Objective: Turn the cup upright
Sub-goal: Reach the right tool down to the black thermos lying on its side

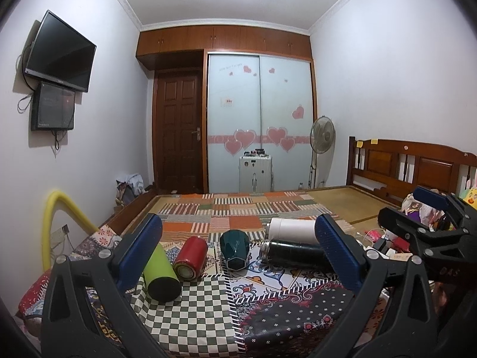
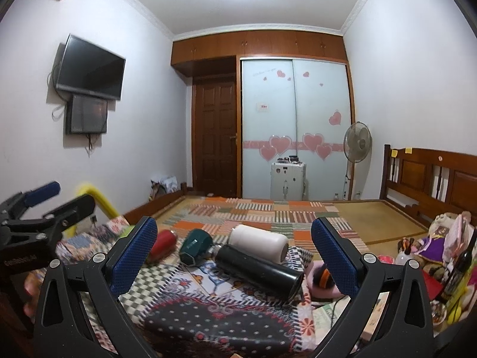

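Several cups lie on their sides on the patterned bed cover (image 1: 202,307): a green tumbler (image 1: 161,274), a red cup (image 1: 190,255), a dark teal faceted cup (image 1: 235,249), a black flask (image 1: 295,253) and a white flask (image 1: 293,229). The right wrist view shows the red cup (image 2: 164,244), teal cup (image 2: 195,249), black flask (image 2: 256,271) and white flask (image 2: 259,241). My left gripper (image 1: 238,256) is open and empty, short of the cups. My right gripper (image 2: 235,256) is open and empty, with the black flask between its fingers' line of sight.
A wooden headboard (image 1: 411,167) stands at the right. Toys and clutter (image 2: 441,253) pile at the bed's right side. A yellow tube (image 1: 56,223) arches at the left wall. A suitcase (image 1: 255,173), fan (image 1: 322,137), wardrobe and door stand beyond the bed.
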A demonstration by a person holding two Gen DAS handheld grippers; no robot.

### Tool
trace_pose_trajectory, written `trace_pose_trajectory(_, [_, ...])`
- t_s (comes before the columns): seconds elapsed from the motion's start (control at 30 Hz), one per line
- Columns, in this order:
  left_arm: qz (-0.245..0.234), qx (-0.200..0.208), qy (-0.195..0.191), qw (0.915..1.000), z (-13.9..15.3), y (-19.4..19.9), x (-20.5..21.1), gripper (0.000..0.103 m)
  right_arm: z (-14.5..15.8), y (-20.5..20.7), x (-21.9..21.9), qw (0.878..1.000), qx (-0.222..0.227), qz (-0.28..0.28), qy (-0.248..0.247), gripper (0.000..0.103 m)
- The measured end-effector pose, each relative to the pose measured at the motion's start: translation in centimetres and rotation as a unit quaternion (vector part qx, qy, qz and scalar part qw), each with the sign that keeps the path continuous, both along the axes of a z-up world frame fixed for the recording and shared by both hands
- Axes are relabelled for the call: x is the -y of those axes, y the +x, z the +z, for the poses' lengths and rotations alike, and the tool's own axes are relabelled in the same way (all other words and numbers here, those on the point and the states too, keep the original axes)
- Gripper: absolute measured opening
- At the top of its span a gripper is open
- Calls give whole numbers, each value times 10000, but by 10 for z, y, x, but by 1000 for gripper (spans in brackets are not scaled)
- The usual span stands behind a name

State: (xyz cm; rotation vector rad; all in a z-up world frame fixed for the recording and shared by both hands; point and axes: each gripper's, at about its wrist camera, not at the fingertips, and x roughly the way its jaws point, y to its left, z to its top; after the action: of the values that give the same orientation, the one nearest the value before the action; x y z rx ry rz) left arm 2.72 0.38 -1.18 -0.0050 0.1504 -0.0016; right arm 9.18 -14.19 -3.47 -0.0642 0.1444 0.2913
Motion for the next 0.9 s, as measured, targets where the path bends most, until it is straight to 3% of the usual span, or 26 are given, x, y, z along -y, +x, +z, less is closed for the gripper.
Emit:
trace_pose_trajectory(0.2, [33, -447, -119, 9989, -19, 39, -8, 103, -10, 51, 2, 9966, -480, 77, -667, 103])
trace_pose_trajectory(0.37, [108, -1002, -256, 9946, -45, 79, -18, 103, -32, 101, 2, 9851, -1130, 313, -1260, 103])
trace_pose_trajectory(0.57, [288, -1450, -217, 9888, -75, 114, -23, 103, -63, 146, -9, 9630, -1827, 700, -1854, 103])
trace_pose_trajectory(0.9, [150, -1777, -91, 9839, -101, 133, -14, 103, -93, 208, -13, 9122, -3057, 1208, -2448, 101])
